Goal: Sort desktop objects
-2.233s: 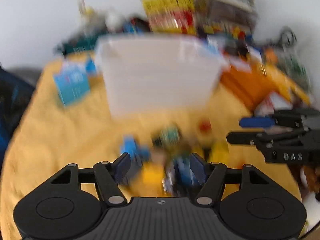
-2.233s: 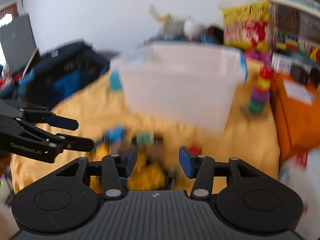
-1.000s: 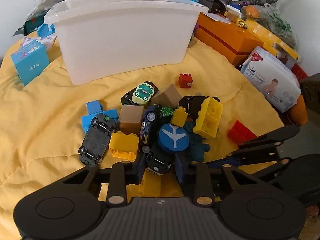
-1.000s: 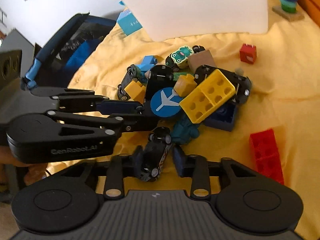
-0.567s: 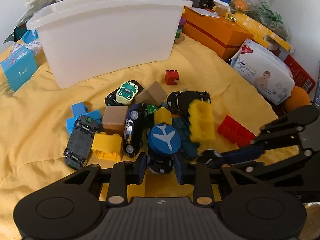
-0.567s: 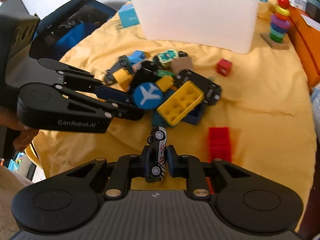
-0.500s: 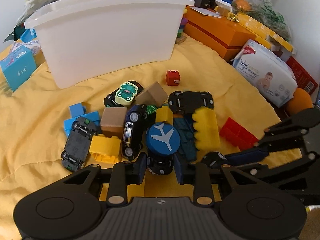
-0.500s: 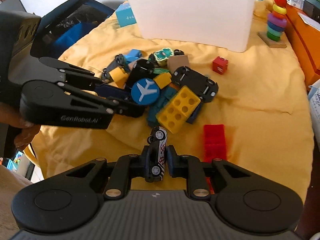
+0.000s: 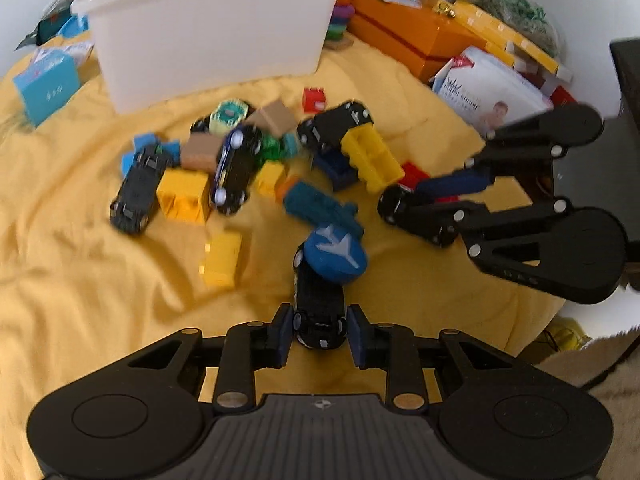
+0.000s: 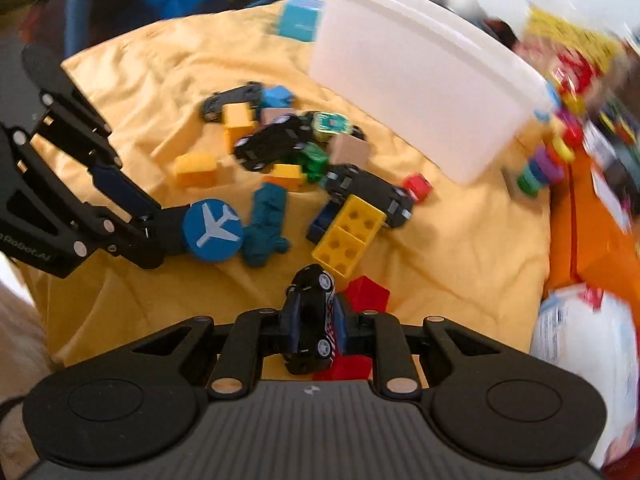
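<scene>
Yellow cloth (image 9: 80, 248) — toys, white bin (image 9: 208, 36); both grippers' fingers clamp toy cars.

Left claw (image 9: 319, 336) and right claw (image 10: 314, 326) matte black, blue fingertip pads, silver rivets, ribbed grey housing
</scene>
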{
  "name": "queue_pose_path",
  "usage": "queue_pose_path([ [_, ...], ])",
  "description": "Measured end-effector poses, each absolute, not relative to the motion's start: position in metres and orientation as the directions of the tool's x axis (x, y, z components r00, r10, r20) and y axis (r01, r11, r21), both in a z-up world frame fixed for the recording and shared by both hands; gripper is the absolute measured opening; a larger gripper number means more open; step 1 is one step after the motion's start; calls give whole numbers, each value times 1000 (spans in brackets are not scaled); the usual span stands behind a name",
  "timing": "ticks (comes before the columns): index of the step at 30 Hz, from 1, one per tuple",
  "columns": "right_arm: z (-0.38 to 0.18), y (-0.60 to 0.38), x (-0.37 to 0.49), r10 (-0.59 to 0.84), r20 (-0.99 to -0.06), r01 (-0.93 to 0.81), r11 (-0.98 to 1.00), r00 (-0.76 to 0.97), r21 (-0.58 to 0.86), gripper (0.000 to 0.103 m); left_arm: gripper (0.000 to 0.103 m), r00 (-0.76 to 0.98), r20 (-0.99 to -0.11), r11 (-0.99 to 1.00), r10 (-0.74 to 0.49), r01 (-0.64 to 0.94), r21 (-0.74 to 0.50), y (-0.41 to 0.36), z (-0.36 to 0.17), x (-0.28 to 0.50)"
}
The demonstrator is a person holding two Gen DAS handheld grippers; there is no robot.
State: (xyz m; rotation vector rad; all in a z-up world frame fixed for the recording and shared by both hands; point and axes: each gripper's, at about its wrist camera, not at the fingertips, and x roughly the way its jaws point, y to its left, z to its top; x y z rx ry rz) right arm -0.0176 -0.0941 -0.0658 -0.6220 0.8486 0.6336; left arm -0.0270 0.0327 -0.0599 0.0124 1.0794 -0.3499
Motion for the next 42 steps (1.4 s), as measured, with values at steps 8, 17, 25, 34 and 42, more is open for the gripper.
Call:
queue_pose_path([
  [8, -56, -99, -21, 394, -838, -762, 647, 377, -38, 30, 41, 520, -829, 954, -205, 295, -51, 23, -40, -42],
  [17, -54, -115, -11, 435, -820, -699, 712, 371, 62, 32, 42, 498, -835, 965, -235, 222, -139, 31, -53, -26],
  [25, -79, -118, -11, 410, -853, -681, 726, 323, 91, 33, 32, 488, -853, 962, -184, 269, -54, 11, -61, -29],
  [34, -77, -120, -12, 413, -846, -677, 731, 336, 88, 33, 32, 583, -805, 875, 112, 326, 358, -2, -62, -37],
  [42, -77, -120, -14, 417, -845, -688, 721, 334, 84, 35, 47, 589, -805, 909, -74, 371, 188, -14, -55, -55],
])
